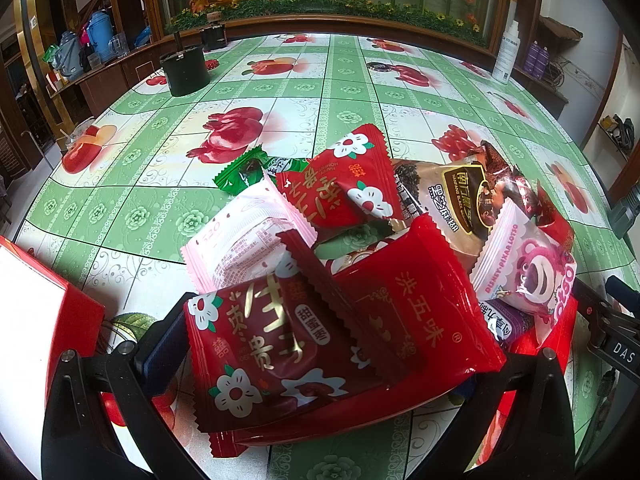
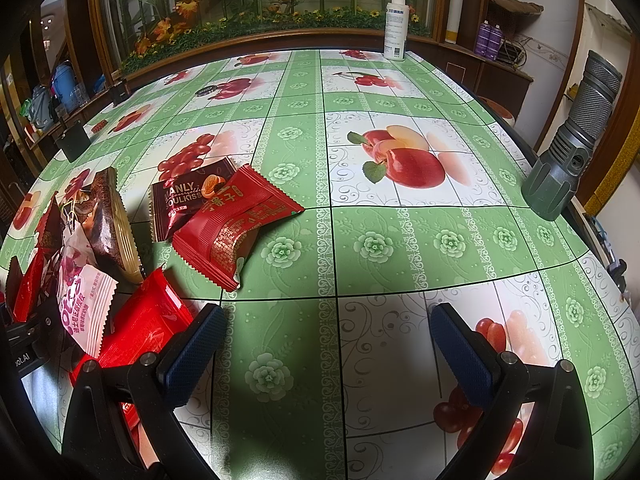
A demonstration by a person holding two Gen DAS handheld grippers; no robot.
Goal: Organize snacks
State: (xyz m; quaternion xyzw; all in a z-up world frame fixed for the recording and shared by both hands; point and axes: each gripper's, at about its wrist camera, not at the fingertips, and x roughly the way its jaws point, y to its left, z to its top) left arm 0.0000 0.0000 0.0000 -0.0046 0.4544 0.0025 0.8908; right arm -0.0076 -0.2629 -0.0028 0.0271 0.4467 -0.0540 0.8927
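In the left wrist view a red tray (image 1: 320,428) carries a heap of snack packets: a dark red flowered one (image 1: 272,360), a bright red one (image 1: 412,320), a pink bear one (image 1: 528,268) and a brown one (image 1: 460,200). A green packet (image 1: 244,172) lies just behind. My left gripper (image 1: 344,360) is open, its fingers either side of the tray. My right gripper (image 2: 328,340) is open over bare tablecloth. Ahead of it to the left lie a red packet (image 2: 236,232) and a dark brown packet (image 2: 188,196). The tray (image 2: 144,332) sits at its left.
A grey flashlight (image 2: 572,136) stands at the table's right edge and a white spray bottle (image 2: 396,24) at the far edge. A black pot (image 1: 184,72) is at the far left. A red and white box (image 1: 32,300) sits close on the left.
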